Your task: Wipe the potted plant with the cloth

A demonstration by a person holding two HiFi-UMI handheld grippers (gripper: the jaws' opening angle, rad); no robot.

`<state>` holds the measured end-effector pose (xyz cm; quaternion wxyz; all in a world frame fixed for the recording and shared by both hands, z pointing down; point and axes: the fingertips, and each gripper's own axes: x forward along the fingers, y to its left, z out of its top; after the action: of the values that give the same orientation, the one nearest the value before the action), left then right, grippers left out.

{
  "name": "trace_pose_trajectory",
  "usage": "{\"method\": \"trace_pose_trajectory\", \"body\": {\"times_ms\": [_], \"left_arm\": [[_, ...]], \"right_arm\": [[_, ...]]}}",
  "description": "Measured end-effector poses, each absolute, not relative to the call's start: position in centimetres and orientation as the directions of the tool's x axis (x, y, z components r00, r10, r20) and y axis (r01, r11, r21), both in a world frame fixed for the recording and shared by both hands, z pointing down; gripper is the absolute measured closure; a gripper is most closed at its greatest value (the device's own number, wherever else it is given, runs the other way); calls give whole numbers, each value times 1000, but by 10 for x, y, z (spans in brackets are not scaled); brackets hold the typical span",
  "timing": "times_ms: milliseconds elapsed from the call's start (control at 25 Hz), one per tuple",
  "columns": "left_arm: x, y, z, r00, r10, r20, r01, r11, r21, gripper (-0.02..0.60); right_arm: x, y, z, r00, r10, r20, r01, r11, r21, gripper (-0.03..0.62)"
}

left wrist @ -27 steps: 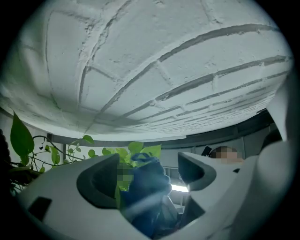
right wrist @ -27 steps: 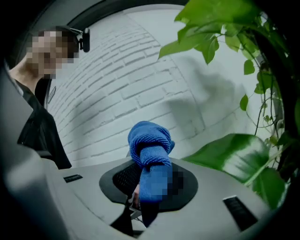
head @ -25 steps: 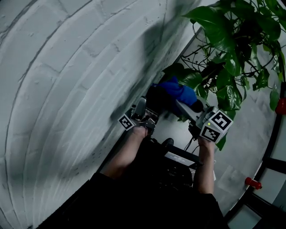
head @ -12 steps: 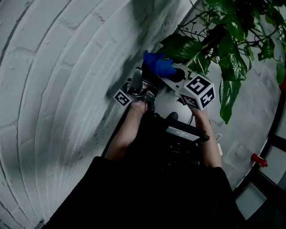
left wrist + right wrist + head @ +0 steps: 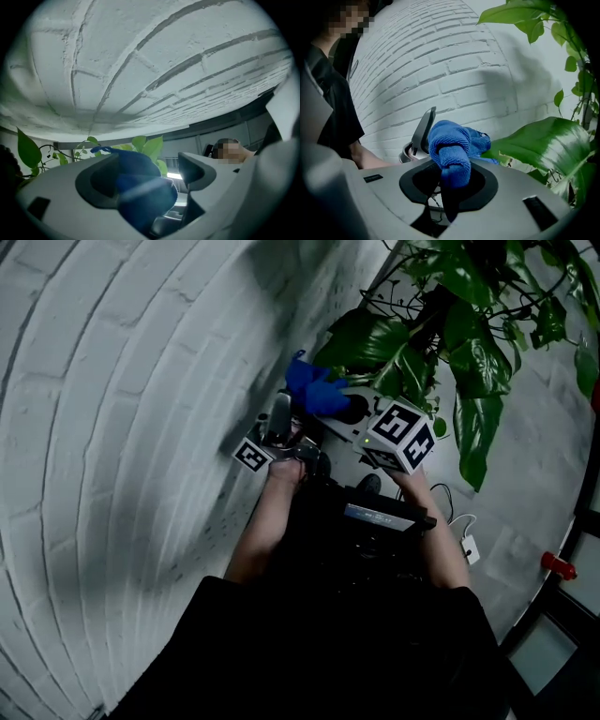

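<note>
White brick wall (image 5: pixel 122 427) fills the left of the head view, and the potted plant (image 5: pixel 473 367) hangs into the upper right. So the right gripper (image 5: pixel 450 180) is clamped tight on the blue cloth (image 5: pixel 451 145). The big leaf (image 5: pixel 543 140) sits just right of it, with its long axis running off to the right edge, so that gripper is nearer imo. On the left gripper (image 5: pixel 147 180) the jaws are apart with cloth bulging between them, not pinched as far as I can tell. Can't see the pot anywhere.

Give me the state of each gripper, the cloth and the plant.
right gripper: shut on the blue cloth.
left gripper: jaws apart, cloth bulging between them, apparently not clamped.
blue cloth: bunched up, held beside a large leaf.
potted plant: leaves hanging, pot out of view.
</note>
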<state>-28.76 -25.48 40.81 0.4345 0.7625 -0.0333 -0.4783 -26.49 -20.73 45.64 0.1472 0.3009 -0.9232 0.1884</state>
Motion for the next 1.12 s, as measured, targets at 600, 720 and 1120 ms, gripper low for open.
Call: {"method": "trace_pose_trajectory", "body": {"times_ms": [600,720,1120], "left_arm": [[-299,-245,410,503,-489,-713,357,-634,686,170],[-299,-245,407,497,-487,-718,361,-637,682,170],[-298,-244,399,501,-477,-722,346,-654,672,170]], "right_arm": [[-197,-205,368,-795,-606,16,-558,722,-408,487],[-174,-225,362,-711,-699,75,-685,664,-299,487],[-267,-192,441,-835,-412,365,-502,842,-196,487]]}}
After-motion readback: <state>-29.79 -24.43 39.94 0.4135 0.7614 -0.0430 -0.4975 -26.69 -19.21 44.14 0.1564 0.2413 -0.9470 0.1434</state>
